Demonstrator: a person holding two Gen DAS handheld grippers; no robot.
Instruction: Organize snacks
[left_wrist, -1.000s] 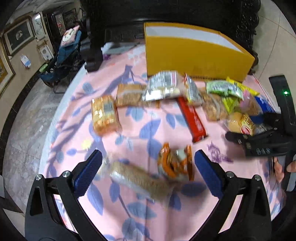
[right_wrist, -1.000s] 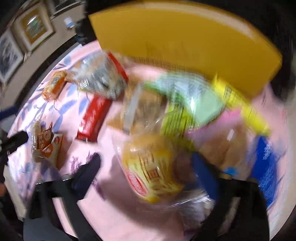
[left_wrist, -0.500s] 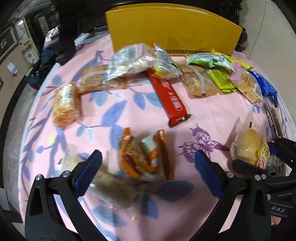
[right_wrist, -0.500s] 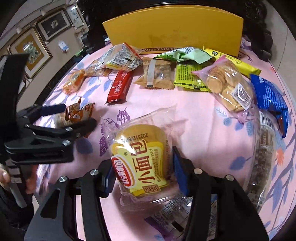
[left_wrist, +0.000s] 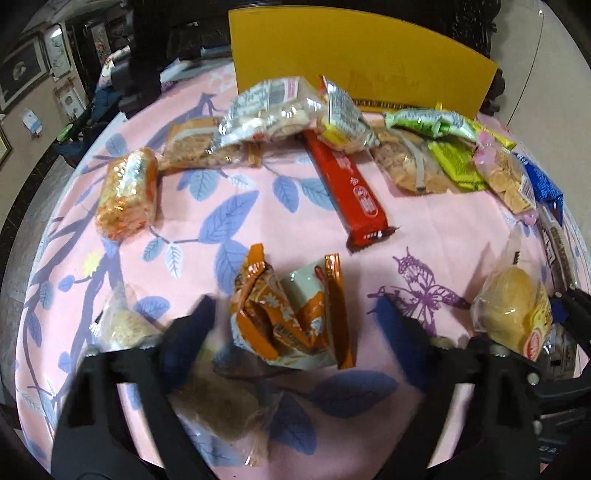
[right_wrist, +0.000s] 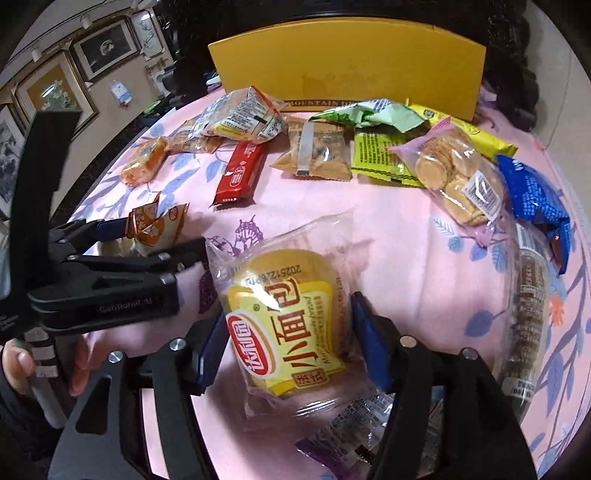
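The left tool (left_wrist: 295, 317) is closing around the crinkly orange packet (left_wrist: 291, 314) (light, best pinched mid-body), while the right tool (right_wrist: 288, 332), easing slightly, is gripping the soft bread bun (right_wrist: 288, 317).

A: The left gripper (left_wrist: 291, 321) smears in its own wrist view; both blue pads (left_wrist: 188, 332) blur, jaws closing around the orange packet (left_wrist: 291, 314), contact unclear.

B: A brown snack bag (left_wrist: 221, 406) sits half hidden under that left finger, label unreadable.

A: In the right wrist view, the clear-wrapped brown bar (right_wrist: 528, 317) bends into the fisheye edge, print too small.

B: The right gripper (right_wrist: 288, 347) opens slightly; its pads are tucked behind the bun packet's (right_wrist: 288, 314) wrapper. Below, a printed wrapper (right_wrist: 354, 424) lies covered by bun and finger.
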